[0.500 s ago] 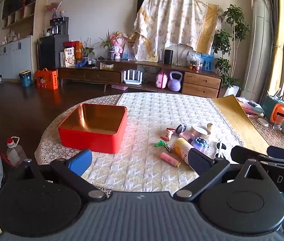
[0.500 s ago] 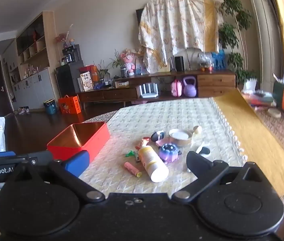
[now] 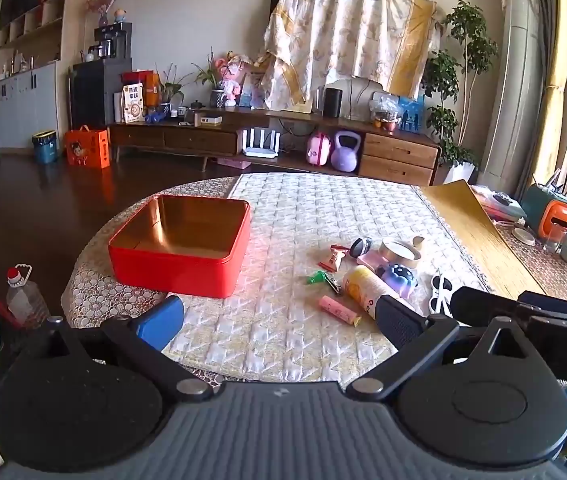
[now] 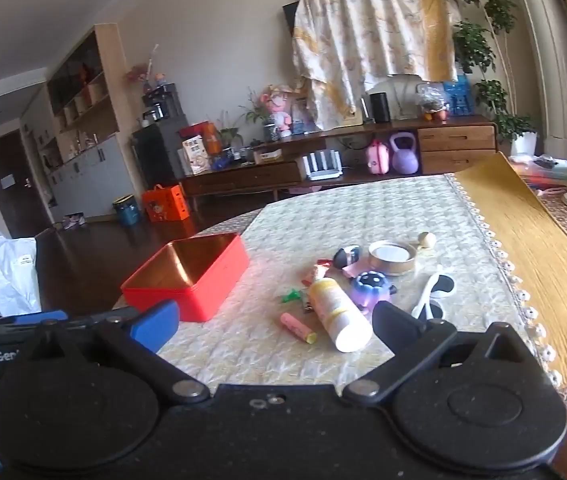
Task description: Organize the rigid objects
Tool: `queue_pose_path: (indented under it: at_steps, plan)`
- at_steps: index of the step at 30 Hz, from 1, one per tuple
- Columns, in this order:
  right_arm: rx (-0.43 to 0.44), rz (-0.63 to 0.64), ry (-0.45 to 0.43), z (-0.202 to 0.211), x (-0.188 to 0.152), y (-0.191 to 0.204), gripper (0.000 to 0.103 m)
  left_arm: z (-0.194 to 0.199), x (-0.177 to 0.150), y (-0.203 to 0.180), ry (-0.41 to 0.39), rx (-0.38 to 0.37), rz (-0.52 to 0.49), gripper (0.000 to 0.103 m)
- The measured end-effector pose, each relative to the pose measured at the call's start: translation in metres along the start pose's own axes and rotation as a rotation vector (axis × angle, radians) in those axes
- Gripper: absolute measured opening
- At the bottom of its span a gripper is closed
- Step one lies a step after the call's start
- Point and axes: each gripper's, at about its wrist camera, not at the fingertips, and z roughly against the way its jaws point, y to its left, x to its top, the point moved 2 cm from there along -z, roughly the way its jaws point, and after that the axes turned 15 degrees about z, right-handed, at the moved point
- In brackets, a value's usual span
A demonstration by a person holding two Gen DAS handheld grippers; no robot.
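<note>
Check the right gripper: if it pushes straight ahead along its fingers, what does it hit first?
Probably the white-and-yellow bottle, lying on its side with its near end just ahead of the open right gripper, slightly right of centre. The pink stick lies beside it. Depth is uncertain in the fisheye view.

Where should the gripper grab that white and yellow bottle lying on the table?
Probably across the middle of the white and yellow bottle, coming down from above. It lies on its side, so its round body offers two opposite sides to pinch. The purple toy and pink stick crowd it, so keep fingers crosswise.
</note>
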Motion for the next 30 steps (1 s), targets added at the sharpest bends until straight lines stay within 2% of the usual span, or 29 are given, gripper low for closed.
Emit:
queue_pose_path:
  at_steps: [7,18,24,30]
  plan:
    - [0.022,0.001,0.002,-0.005,-0.003,0.001,0.103,-0.006,0.0,0.004,0.008,0.0,0.005,0.102]
    - [-0.001,0.04,-0.013,-0.004,0.001,0.003,0.103,-0.012,0.0,0.007,0.022,-0.009,0.021,0.102]
    - [-0.01,0.086,-0.027,-0.003,0.006,0.008,0.103,-0.013,0.003,0.004,0.021,-0.015,0.011,0.102]
    - [-0.024,0.161,-0.025,-0.006,0.008,0.013,0.103,-0.015,0.008,0.007,-0.002,-0.054,0.04,0.102]
